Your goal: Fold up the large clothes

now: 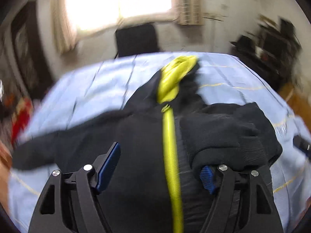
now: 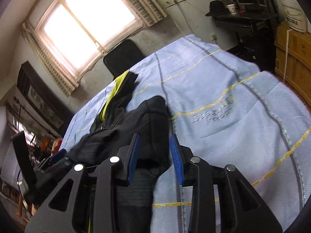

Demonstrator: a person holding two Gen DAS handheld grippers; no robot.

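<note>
A black jacket (image 1: pixel 140 136) with a yellow-green zipper strip (image 1: pixel 171 151) and yellow hood lining (image 1: pixel 178 68) lies on a light blue bedspread (image 1: pixel 87 85). My left gripper (image 1: pixel 161 165) is open above the jacket's front; one sleeve (image 1: pixel 223 136) is folded over near its right finger, the other sleeve (image 1: pixel 48 147) stretches left. In the right wrist view the jacket (image 2: pixel 124 124) lies left of centre. My right gripper (image 2: pixel 155 155) is open, its blue pads either side of a black fabric fold (image 2: pixel 153 136).
The bedspread (image 2: pixel 233 116) extends to the right. A black chair back (image 2: pixel 122 56) stands behind the bed under a bright window (image 2: pixel 87 23). Dark shelving (image 2: pixel 243 19) and wooden crates (image 2: pixel 293 58) are at right. The left gripper (image 2: pixel 58 155) shows at lower left.
</note>
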